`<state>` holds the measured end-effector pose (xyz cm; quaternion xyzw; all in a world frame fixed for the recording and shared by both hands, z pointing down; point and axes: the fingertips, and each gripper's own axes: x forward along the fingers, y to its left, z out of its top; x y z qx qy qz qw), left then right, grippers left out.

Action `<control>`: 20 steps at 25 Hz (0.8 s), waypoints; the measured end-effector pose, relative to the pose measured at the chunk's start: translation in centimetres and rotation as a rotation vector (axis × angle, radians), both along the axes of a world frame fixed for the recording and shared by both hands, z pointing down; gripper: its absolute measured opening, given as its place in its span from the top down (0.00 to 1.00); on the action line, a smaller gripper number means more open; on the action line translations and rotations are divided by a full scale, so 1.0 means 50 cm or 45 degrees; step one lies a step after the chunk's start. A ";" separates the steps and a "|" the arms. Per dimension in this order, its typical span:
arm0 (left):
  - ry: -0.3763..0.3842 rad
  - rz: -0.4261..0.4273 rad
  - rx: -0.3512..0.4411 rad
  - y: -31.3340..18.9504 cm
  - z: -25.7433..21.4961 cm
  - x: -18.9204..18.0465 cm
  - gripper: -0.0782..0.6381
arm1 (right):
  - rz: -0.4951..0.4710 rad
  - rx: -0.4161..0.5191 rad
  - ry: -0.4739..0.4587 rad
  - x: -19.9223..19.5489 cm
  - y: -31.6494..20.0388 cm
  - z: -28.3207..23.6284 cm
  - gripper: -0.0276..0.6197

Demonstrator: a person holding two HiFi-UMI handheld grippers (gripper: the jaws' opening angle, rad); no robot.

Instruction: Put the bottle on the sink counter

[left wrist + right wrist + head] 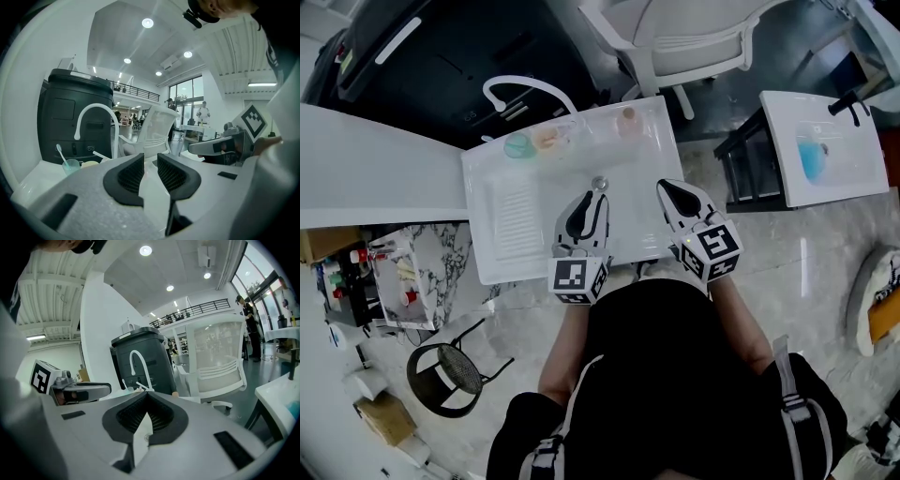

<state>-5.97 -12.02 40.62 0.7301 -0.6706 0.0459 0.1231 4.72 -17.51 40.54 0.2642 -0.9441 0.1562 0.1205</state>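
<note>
1. left gripper [150, 164] hangs over the sink counter [478, 225], jaws narrowly apart with nothing between them; the task looks done.
2. right gripper [146, 401] is beside it, jaws pressed together, empty.
3. back edge: green cup [518, 145] holding a toothbrush [60, 152], pale cup [548, 139], tan-capped bottle [627, 119] upright, contents unclear.

Head view: steeply down over sink [483, 216]. Gripper views: low, near-level, toward faucet [115, 133]; all share it.
</note>
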 end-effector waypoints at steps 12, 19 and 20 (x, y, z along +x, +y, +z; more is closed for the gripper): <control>0.001 -0.013 -0.015 0.003 0.010 -0.004 0.86 | -0.021 -0.016 0.006 -0.012 0.012 0.014 0.95; 0.032 -0.007 -0.003 0.030 0.012 -0.019 0.86 | -0.043 -0.011 0.029 -0.034 0.039 0.018 0.95; 0.039 -0.006 -0.003 0.037 0.013 -0.023 0.86 | -0.048 -0.012 0.034 -0.040 0.047 0.019 0.95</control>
